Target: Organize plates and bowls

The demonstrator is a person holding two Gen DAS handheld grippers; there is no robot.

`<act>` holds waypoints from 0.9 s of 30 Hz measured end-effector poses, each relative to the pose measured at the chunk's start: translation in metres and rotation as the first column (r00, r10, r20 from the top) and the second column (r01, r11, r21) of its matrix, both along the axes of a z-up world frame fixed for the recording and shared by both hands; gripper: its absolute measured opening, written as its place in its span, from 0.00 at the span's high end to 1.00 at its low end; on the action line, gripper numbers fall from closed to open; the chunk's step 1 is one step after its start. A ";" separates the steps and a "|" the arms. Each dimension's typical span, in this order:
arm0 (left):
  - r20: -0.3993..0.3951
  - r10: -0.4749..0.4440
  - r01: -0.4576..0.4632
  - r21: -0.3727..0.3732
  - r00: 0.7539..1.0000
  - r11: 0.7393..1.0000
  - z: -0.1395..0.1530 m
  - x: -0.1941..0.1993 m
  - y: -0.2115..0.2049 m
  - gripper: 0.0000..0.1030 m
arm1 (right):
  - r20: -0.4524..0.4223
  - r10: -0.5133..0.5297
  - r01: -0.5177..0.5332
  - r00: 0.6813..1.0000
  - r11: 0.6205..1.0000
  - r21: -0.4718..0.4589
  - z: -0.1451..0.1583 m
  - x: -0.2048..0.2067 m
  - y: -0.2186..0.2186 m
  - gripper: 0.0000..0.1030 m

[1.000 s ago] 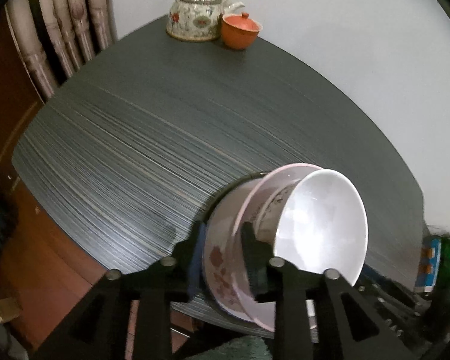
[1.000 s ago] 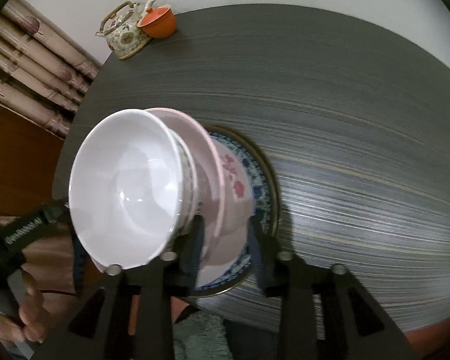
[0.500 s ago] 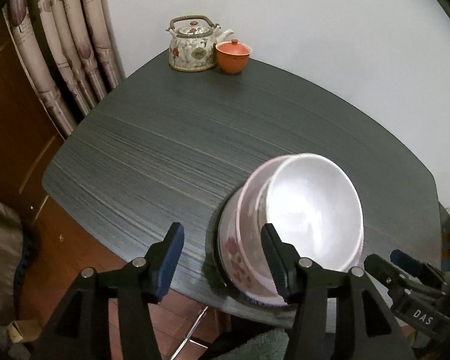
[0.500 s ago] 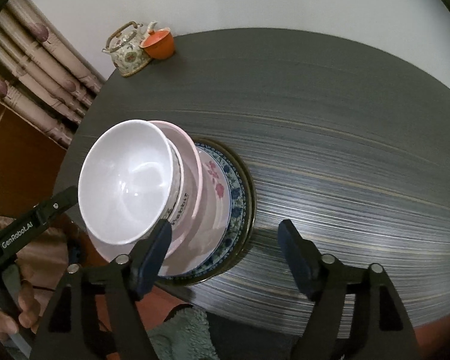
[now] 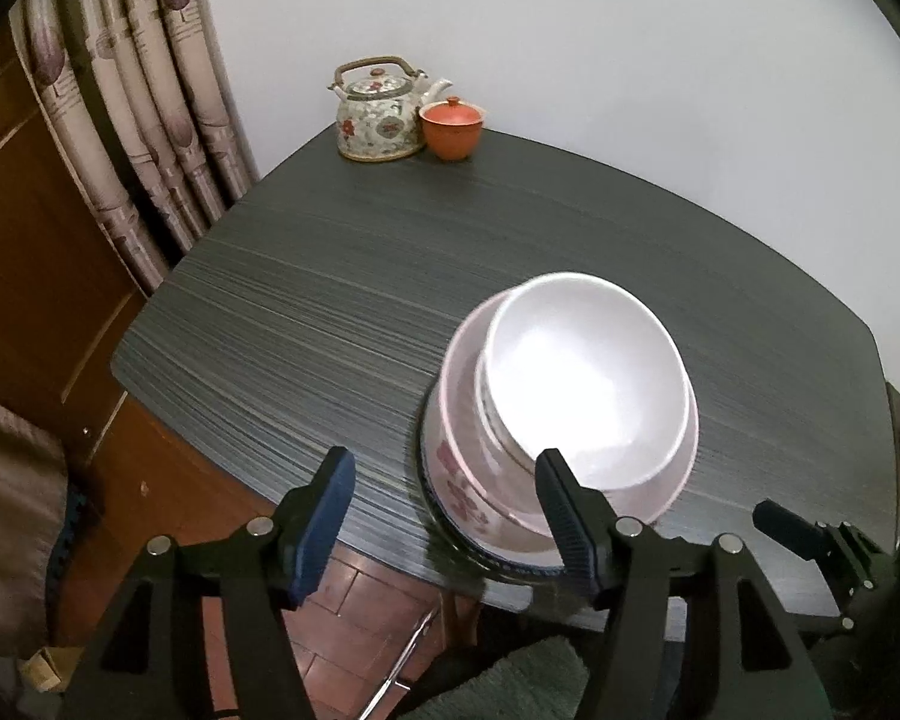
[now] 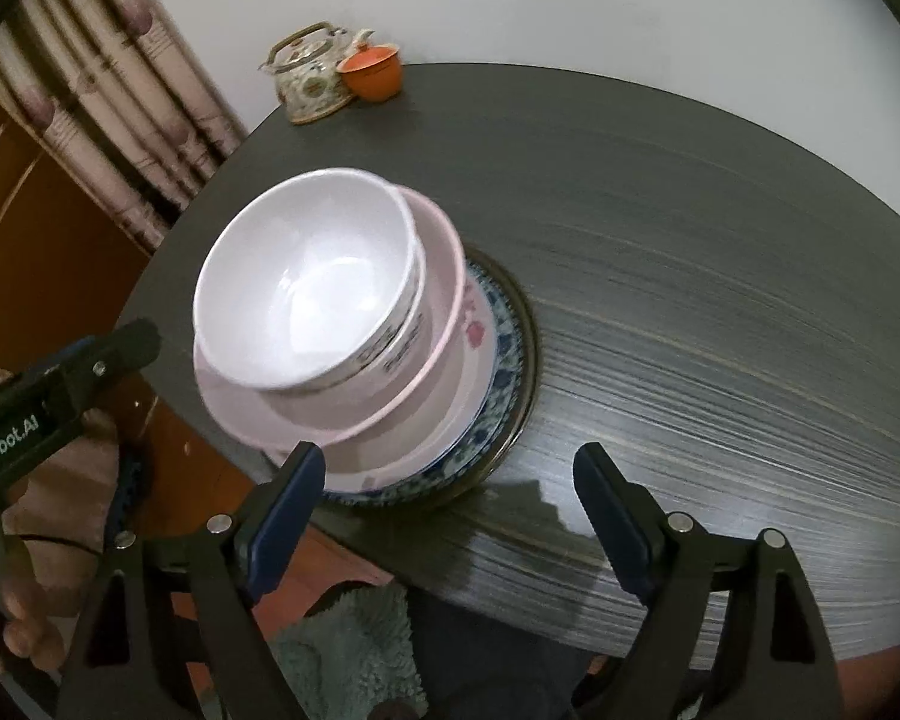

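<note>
White bowl [image 6: 306, 294] tops stacked dishes on blue-patterned plate [image 6: 504, 372], near table [image 6: 690, 276] edge. Left gripper [image 5: 444, 516] spread apart, empty. Right gripper [image 6: 450, 510] likewise.

**Dark table in a plain-walled corner**

A dark grey wood-grain table [image 5: 342, 300] fills the middle of both views. A bare white wall [image 5: 600, 48] rises behind it from 12 to 3 o'clock. At 10 o'clock hang pleated beige curtains [image 5: 132, 120] with a purple motif, beside brown wood panelling [image 5: 24, 252]. Reddish-brown floor tiles [image 5: 366, 594] show under the table's near edge at 6 o'clock. The light is dim and even.
</note>
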State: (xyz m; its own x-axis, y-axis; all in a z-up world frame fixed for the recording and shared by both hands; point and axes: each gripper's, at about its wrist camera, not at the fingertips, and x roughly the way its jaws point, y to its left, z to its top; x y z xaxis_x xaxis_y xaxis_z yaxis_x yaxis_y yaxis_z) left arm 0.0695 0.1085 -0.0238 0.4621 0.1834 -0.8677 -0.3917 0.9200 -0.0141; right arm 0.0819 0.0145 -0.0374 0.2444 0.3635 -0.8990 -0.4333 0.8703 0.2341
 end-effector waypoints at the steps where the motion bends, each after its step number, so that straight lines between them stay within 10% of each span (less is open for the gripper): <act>1: -0.001 -0.005 0.005 0.003 1.000 1.000 0.001 -0.001 -0.004 0.38 | 0.003 0.004 -0.004 1.000 1.000 0.003 0.000 -0.002 0.000 0.20; 27: -0.013 -0.062 0.062 0.014 0.998 0.998 -0.001 0.001 -0.029 0.38 | 0.009 0.038 -0.038 0.999 0.999 -0.004 -0.002 -0.020 0.003 0.17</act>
State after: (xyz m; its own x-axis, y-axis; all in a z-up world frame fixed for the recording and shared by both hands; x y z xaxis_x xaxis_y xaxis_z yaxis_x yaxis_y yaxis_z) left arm 0.0700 0.0798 -0.0248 0.4618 0.1672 -0.8711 -0.3341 0.9425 0.0038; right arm 0.0618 0.0179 -0.0396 0.2388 0.3697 -0.8980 -0.4685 0.8538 0.2269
